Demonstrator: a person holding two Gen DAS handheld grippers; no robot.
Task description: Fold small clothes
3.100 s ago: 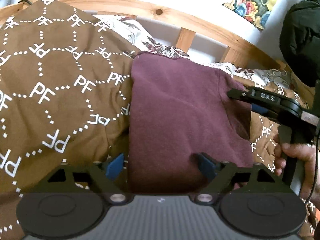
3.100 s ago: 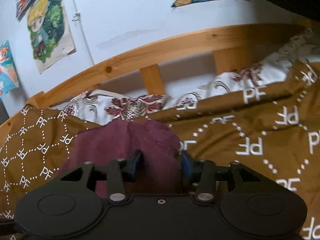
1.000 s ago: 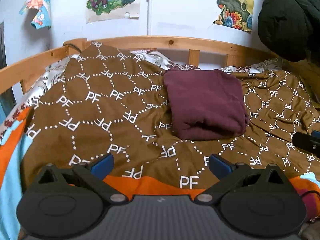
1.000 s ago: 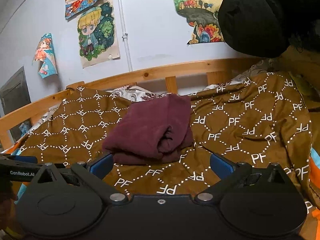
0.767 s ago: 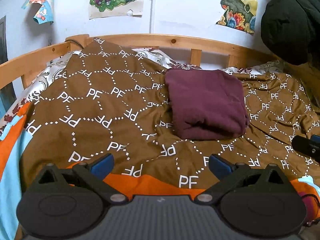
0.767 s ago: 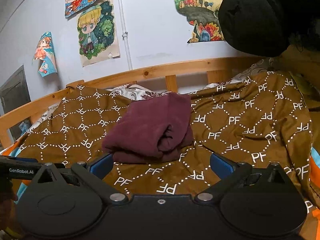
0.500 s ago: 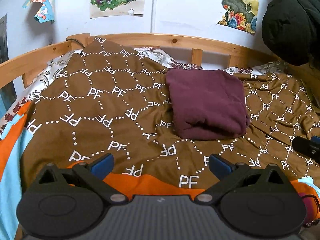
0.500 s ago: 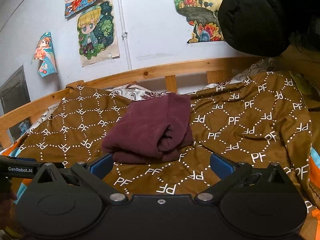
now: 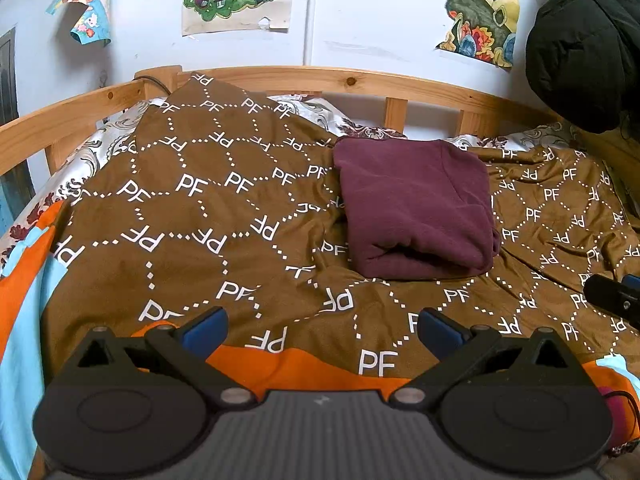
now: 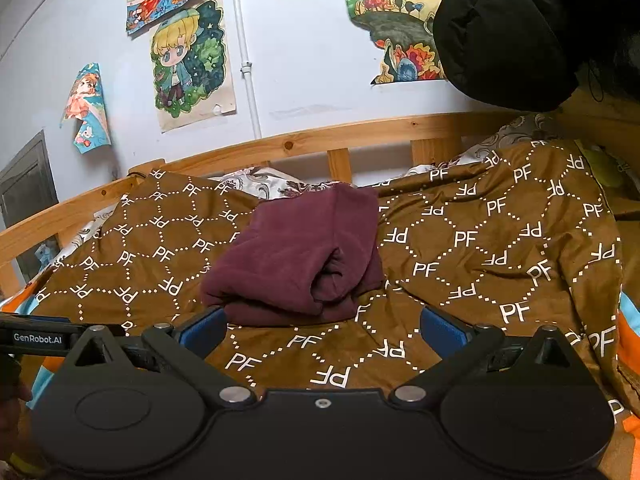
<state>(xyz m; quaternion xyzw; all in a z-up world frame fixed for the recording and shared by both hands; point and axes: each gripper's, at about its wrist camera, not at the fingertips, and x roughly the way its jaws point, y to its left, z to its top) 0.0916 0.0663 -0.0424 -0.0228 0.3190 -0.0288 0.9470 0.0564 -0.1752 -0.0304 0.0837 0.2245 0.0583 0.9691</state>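
Jaws of both grippers wide apart, empty; folded maroon garment (image 9: 416, 208) on brown blanket (image 9: 192, 216), black jacket (image 10: 520, 28) overhead.

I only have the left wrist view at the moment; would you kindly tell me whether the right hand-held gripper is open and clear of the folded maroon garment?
Observer: Yes. The right hand-held gripper is open with nothing between its fingers, and the maroon garment lies beyond it on the brown blanket.
Operator: Thank you. From my side the fold looks flat and tidy. Does its right-hand end look the same?
Observer: Not quite. The right wrist view shows that end as a bulging roll of layers with a dark hollow in it, not a flat edge.
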